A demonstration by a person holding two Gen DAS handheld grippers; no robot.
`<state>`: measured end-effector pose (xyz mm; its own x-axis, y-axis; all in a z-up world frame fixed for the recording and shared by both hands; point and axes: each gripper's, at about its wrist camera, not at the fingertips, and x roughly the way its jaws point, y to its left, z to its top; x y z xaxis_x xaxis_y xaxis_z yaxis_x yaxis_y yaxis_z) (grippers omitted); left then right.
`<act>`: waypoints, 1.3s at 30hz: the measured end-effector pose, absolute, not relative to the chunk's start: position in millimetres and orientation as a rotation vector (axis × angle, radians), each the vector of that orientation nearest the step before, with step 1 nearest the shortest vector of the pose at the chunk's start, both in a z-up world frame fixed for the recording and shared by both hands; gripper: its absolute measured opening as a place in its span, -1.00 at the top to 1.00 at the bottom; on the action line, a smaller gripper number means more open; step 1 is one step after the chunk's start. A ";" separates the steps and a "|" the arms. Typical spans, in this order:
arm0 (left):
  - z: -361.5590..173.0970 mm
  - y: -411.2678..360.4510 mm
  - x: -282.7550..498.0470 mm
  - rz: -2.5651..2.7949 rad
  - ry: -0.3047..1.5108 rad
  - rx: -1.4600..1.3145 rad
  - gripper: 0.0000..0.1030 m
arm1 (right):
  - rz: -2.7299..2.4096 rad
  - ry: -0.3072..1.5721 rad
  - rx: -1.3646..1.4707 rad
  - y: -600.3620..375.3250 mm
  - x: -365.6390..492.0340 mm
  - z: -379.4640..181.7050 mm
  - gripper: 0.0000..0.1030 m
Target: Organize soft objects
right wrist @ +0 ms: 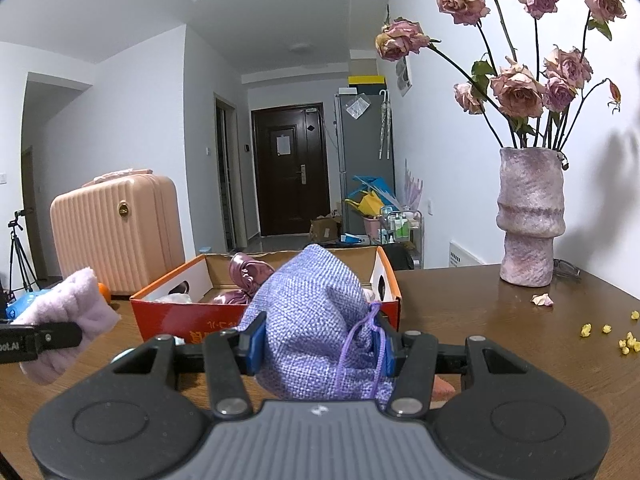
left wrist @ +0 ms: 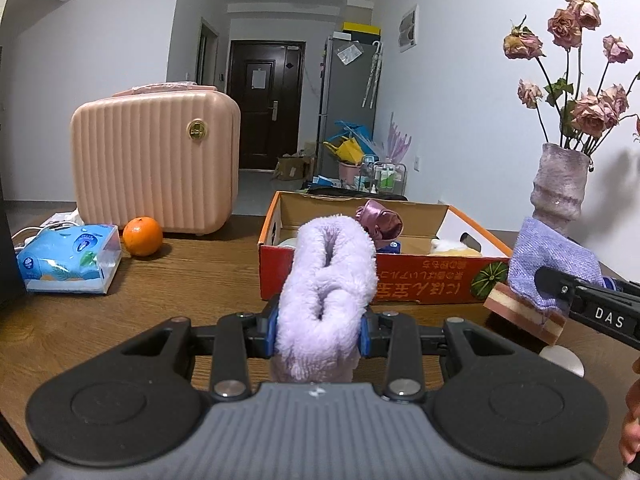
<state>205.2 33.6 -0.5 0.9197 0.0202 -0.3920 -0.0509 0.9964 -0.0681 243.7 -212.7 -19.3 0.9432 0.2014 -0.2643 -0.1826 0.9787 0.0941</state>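
Note:
My left gripper [left wrist: 320, 330] is shut on a fluffy lilac towel [left wrist: 330, 280], held above the wooden table in front of the orange cardboard box [left wrist: 360, 278]. My right gripper [right wrist: 320, 350] is shut on a purple woven drawstring pouch [right wrist: 312, 312], also just in front of the box [right wrist: 176, 314]. The box holds a shiny pink satin item [left wrist: 380, 220] and other soft things. In the left wrist view the pouch [left wrist: 552, 264] and right gripper show at the right, above a striped sponge [left wrist: 524, 314]. In the right wrist view the towel [right wrist: 68, 308] shows at the left.
A pink ribbed case [left wrist: 154, 160], an orange [left wrist: 142, 236] and a blue tissue pack [left wrist: 68, 260] stand left on the table. A vase of dried roses [right wrist: 528, 216] stands right, with petals and yellow bits [right wrist: 624, 344] scattered near it.

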 end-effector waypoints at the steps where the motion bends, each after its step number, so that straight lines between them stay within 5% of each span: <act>1: -0.6 33.9 205.5 0.042 0.399 -0.079 0.30 | 0.196 0.276 0.068 -212.9 243.6 -19.2 0.00; 39: 22.0 25.0 280.8 0.085 0.331 -0.155 0.30 | 0.168 0.214 0.071 -186.8 299.1 -6.0 0.00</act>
<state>280.8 25.0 22.0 0.9424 0.0576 -0.3295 -0.1082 0.9846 -0.1372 299.1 -186.8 -6.0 0.9633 0.1731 -0.2051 -0.1581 0.9835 0.0877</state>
